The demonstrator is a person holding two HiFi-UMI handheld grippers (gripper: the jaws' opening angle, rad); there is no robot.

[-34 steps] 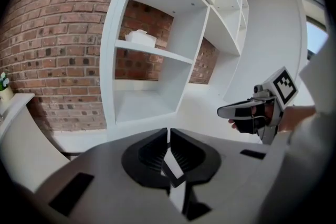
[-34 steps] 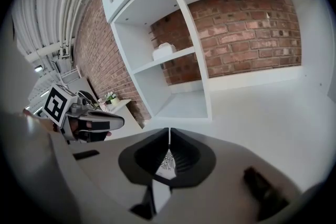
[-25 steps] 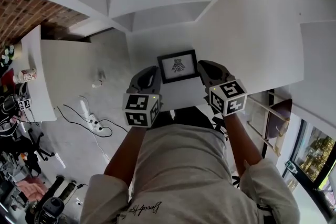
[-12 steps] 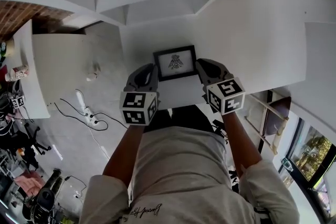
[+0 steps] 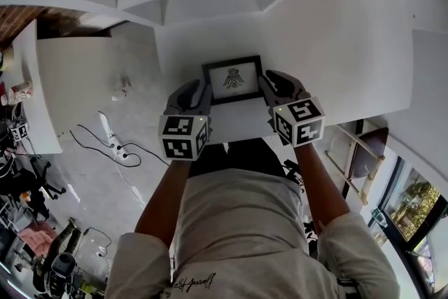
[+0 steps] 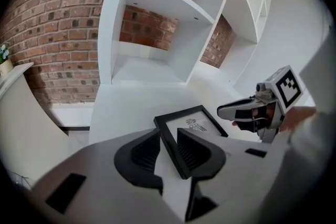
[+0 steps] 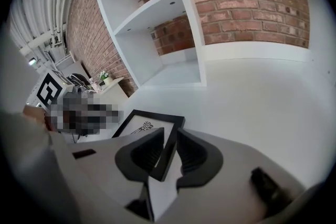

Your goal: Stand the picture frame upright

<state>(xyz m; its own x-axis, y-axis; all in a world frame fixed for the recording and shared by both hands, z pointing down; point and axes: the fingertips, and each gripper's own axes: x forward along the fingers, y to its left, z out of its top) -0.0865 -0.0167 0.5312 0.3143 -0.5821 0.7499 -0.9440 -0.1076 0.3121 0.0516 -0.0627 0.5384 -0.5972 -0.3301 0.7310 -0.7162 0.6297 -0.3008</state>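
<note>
One picture frame [image 5: 233, 79] stands at the near edge of a white tabletop [image 5: 336, 45], with cables [image 5: 105, 140] on the floor to the left. In the left gripper view, the left gripper [image 6: 165, 152] is opening its jaws, the frame's left edge loose between them, with white shelving [image 6: 157, 34] and a brick wall [image 6: 52, 34] beyond. In the right gripper view, the right gripper [image 7: 169, 152] clamps the frame's right edge.

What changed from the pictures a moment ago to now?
The left gripper is letting go: its jaws are opening, with the left edge of the picture frame between them but no longer squeezed. The frame and both grippers sit slightly higher in the head view. The right gripper stays clamped on the frame's other edge.
</note>
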